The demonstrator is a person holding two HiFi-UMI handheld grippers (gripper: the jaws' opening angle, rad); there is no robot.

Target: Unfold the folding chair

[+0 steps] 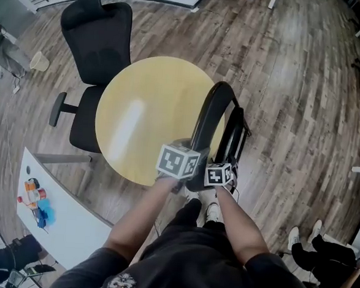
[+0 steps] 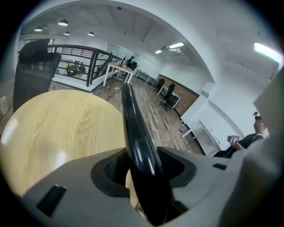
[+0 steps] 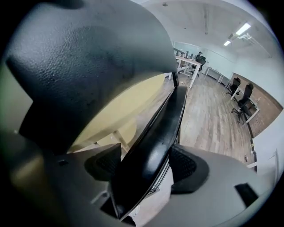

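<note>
Nearest the person, the left gripper (image 2: pixel 144 174) is straddling the glossy black tube (image 2: pixel 133 128) of the folding chair (image 1: pixel 214 112), its jaws narrow but a sliver of yellow showing beside one pad. Just to its right, the right gripper (image 3: pixel 146 169) is standing wide astride the black seat panel (image 3: pixel 165 127), not clearly clamping. The chair is lying folded flat, its long axis running straight away from both grippers and its arched end pointing over the rim of the round surface (image 1: pixel 145 107); the opening pull is probably turning on drawing tube and panel apart.

Folding chair (image 1: pixel 208 114) right of table (image 1: pixel 145 116)
</note>
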